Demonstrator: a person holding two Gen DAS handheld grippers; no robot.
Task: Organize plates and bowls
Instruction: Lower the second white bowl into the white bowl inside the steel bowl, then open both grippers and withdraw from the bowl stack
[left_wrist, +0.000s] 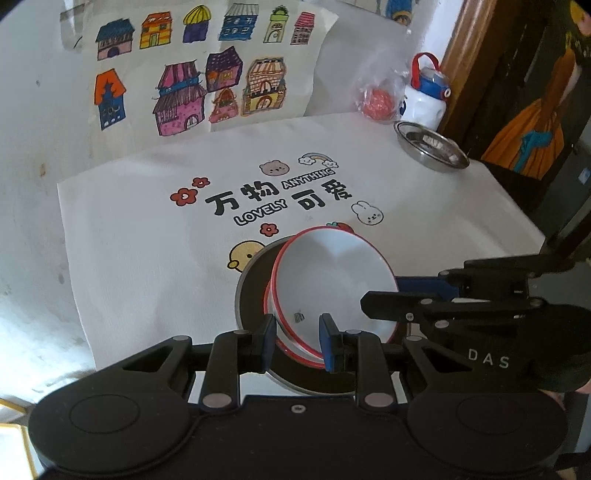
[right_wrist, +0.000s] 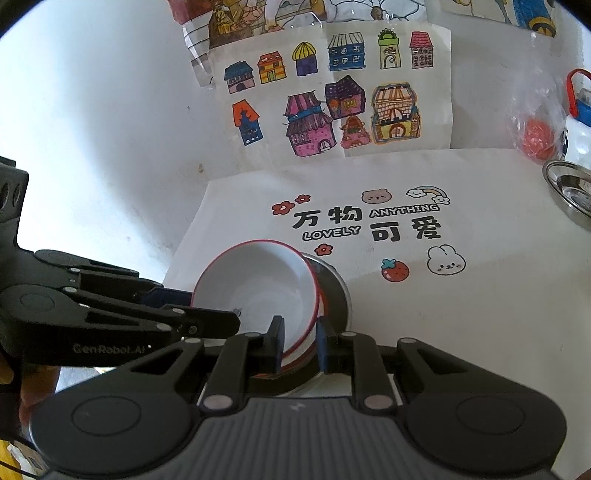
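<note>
A white bowl (left_wrist: 332, 280) with a red rim is tilted over a dark grey plate (left_wrist: 255, 291) on the printed cloth. A second red rim shows just under it, so it may sit in another bowl of the same kind. My left gripper (left_wrist: 297, 341) is shut on the bowl's near rim, one finger inside and one outside. From the right, my right gripper (left_wrist: 380, 299) reaches onto the bowl's right rim. In the right wrist view the right gripper (right_wrist: 299, 345) clamps the bowl (right_wrist: 255, 284) at its near edge, the left gripper (right_wrist: 207, 308) holds its left edge, and the plate (right_wrist: 336, 291) shows behind.
A steel bowl (left_wrist: 430, 149) stands at the far right of the white cloth (left_wrist: 147, 240). Behind it are a white bottle with a blue and red lid (left_wrist: 424, 103) and a red object in a plastic bag (left_wrist: 376, 101). House drawings hang on the wall behind.
</note>
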